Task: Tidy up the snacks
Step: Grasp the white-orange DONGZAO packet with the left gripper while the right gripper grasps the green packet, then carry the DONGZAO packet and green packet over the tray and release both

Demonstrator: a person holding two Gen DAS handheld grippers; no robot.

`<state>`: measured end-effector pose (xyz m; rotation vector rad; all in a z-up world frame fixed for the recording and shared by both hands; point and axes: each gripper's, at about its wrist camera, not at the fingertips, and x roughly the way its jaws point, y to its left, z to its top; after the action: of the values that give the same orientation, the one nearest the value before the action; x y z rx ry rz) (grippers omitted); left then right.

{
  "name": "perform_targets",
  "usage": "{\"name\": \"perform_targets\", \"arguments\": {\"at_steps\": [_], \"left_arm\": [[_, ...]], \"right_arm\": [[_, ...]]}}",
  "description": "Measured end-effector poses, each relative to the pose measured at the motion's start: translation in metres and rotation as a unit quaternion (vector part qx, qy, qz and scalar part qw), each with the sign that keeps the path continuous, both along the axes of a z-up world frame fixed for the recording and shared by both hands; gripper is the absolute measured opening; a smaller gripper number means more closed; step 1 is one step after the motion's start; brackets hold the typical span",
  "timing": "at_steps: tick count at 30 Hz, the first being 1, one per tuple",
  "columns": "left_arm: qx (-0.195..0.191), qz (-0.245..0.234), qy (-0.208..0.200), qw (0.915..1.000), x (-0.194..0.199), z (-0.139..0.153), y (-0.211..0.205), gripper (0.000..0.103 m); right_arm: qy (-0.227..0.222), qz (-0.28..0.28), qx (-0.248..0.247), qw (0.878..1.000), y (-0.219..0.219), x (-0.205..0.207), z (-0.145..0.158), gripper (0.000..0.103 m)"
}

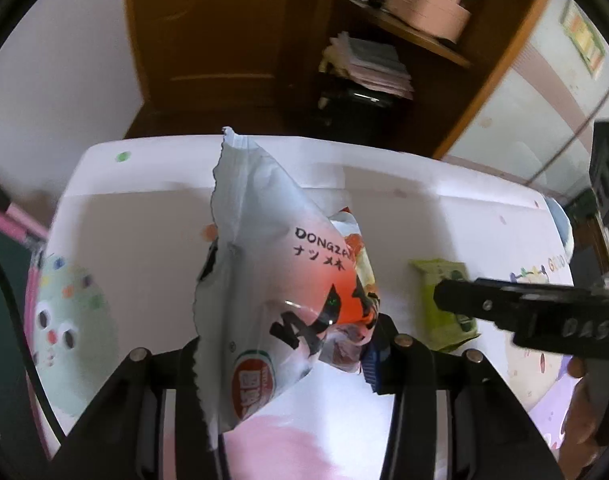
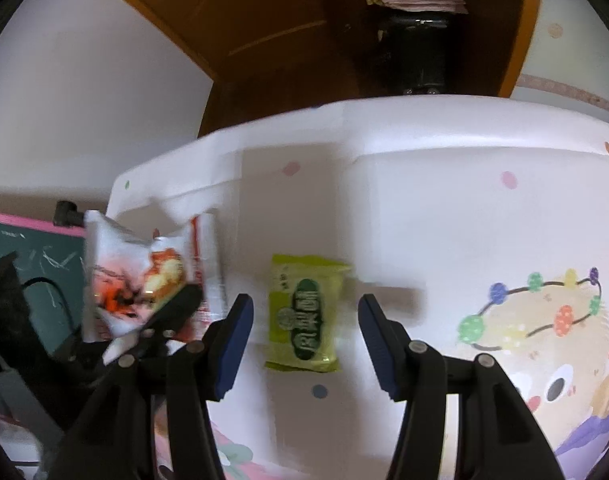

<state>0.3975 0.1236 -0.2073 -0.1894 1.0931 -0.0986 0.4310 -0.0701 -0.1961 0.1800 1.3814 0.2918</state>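
Note:
My left gripper (image 1: 288,360) is shut on a white and orange snack bag (image 1: 264,272) marked DONGZAO and holds it upright above the white table (image 1: 144,240). The same bag (image 2: 120,276) and the left gripper (image 2: 172,312) show at the left of the right wrist view. A green snack packet (image 2: 302,312) lies flat on the table. My right gripper (image 2: 302,344) is open, with its blue-padded fingers on either side of the green packet, just short of it. In the left wrist view the green packet (image 1: 440,280) lies partly behind the right gripper's finger (image 1: 504,304).
The white table carries cartoon prints (image 2: 544,320) and coloured dots. A green chalkboard with a pink frame (image 2: 28,252) stands to the left. A wooden door (image 1: 208,40) and a shelf with papers (image 1: 368,64) are behind the table.

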Motion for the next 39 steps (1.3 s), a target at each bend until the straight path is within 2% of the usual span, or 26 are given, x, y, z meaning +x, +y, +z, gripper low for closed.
{"name": "perform_targets", "arguments": {"at_steps": [2, 5, 7, 11, 15, 19, 25, 30, 35, 39], "left_arm": [[0.000, 0.011, 0.000, 0.9999, -0.003, 0.003, 0.010, 0.042], [-0.003, 0.019, -0.005, 0.9998, -0.009, 0.009, 0.020, 0.042], [-0.007, 0.022, -0.004, 0.9997, -0.014, 0.011, 0.023, 0.042], [-0.002, 0.017, -0.004, 0.9998, -0.024, 0.019, 0.020, 0.042], [-0.010, 0.007, -0.014, 0.9998, -0.044, 0.046, 0.014, 0.042], [-0.022, -0.012, -0.042, 0.9988, -0.076, 0.094, 0.001, 0.042], [-0.037, -0.060, -0.104, 0.9921, -0.152, 0.179, -0.025, 0.042], [-0.039, -0.105, -0.147, 0.9827, -0.234, 0.232, -0.056, 0.042], [-0.029, -0.131, -0.165, 0.9771, -0.313, 0.250, -0.083, 0.043], [-0.050, -0.127, -0.182, 0.9738, -0.368, 0.252, -0.093, 0.043]], "right_arm": [[0.004, 0.010, -0.022, 1.000, 0.010, -0.002, -0.004, 0.055], [-0.015, 0.030, -0.072, 0.997, 0.023, -0.007, -0.006, 0.055], [-0.023, 0.037, -0.107, 0.993, 0.027, -0.012, -0.008, 0.041], [-0.029, 0.032, -0.127, 0.991, 0.020, -0.024, -0.003, 0.037], [-0.043, 0.023, -0.120, 0.992, 0.001, -0.048, 0.029, 0.037], [-0.069, 0.016, -0.096, 0.993, -0.024, -0.082, 0.080, 0.037], [-0.138, 0.012, -0.073, 0.988, -0.065, -0.174, 0.165, 0.037], [-0.186, 0.000, -0.050, 0.981, -0.090, -0.260, 0.210, 0.037], [-0.243, 0.004, -0.037, 0.969, -0.104, -0.349, 0.233, 0.037], [-0.286, -0.006, -0.028, 0.958, -0.113, -0.403, 0.238, 0.037]]}}
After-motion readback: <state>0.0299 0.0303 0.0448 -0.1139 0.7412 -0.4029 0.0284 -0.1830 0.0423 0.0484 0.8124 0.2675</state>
